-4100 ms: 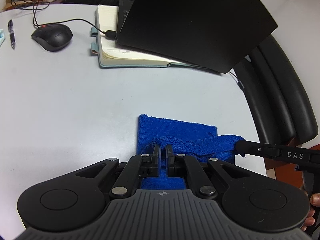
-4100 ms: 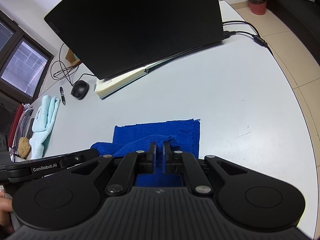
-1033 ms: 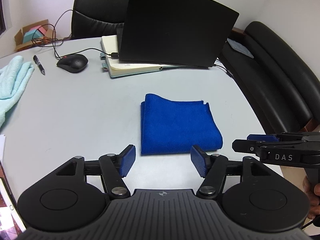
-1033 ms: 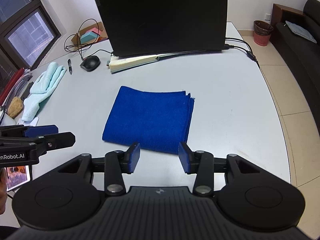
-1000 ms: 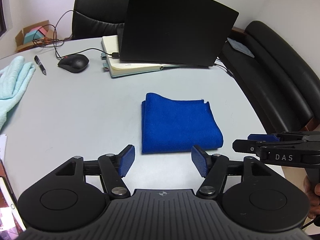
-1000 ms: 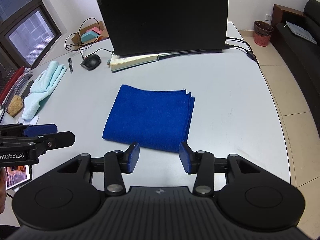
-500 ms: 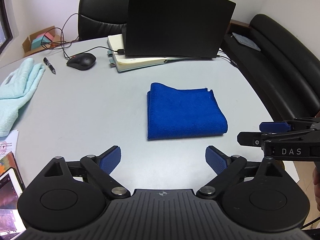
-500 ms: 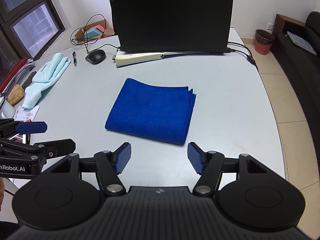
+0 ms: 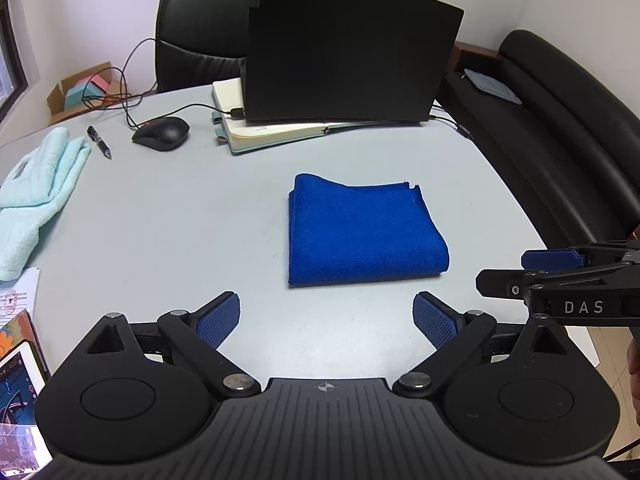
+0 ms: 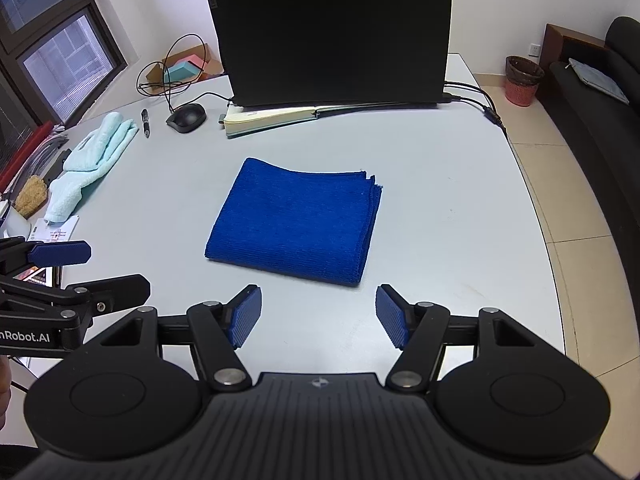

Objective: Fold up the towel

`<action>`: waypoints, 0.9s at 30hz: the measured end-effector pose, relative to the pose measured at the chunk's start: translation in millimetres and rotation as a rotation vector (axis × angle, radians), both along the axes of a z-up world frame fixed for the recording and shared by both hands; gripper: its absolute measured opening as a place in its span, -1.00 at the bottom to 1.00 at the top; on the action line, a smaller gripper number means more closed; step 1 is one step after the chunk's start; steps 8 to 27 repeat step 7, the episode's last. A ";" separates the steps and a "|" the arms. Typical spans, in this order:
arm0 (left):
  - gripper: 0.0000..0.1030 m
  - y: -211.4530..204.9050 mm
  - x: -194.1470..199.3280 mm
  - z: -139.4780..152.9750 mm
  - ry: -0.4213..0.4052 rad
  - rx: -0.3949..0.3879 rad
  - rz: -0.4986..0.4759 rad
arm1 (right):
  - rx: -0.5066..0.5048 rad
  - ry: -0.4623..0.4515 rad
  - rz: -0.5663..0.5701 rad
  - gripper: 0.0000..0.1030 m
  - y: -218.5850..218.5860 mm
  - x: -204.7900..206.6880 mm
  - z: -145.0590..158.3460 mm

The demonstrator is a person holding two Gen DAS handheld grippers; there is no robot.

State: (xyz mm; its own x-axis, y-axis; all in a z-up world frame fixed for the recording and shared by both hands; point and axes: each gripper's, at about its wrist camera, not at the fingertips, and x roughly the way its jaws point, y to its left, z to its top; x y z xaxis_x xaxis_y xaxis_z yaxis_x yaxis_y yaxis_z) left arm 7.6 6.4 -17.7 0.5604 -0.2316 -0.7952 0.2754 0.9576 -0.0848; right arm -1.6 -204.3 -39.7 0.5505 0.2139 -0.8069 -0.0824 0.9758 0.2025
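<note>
Looking down from both wrist cameras, I see the blue towel (image 9: pixel 360 232) lying folded into a neat rectangle near the middle of the grey tabletop (image 9: pixel 168 232), flat, with its stacked edges toward the right side in the right wrist view.

My left hand-held gripper (image 9: pixel 326 316) hangs above the tabletop short of the towel's near edge. Its jaws have just been opening and now stand wide apart, with nothing between the blue pads (image 9: pixel 218 320). No contact with the cloth.

My right hand-held gripper (image 10: pixel 318 316) sits likewise just short of the towel (image 10: pixel 296 220). Its jaws have also just been opening, less wide than the left, and are empty. Each gripper shows at the edge of the other's view.

Beyond the towel: a black laptop (image 9: pixel 344 52) resting on an open notebook (image 9: pixel 272 132), a mouse (image 9: pixel 161 133), a pen (image 9: pixel 99 142), and a pale blue cloth (image 9: pixel 36 192) at the tabletop's left. A black chair (image 9: pixel 200 28) stands behind the laptop.
</note>
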 end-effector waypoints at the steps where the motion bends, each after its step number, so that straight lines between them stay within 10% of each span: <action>1: 0.84 -0.2 -0.3 0.6 -0.005 0.003 0.005 | 0.000 0.000 0.001 0.25 -0.2 -0.1 0.0; 27: 0.84 -2.6 0.6 3.4 -0.021 0.007 0.013 | 0.000 0.000 0.002 0.25 -2.9 0.1 -0.1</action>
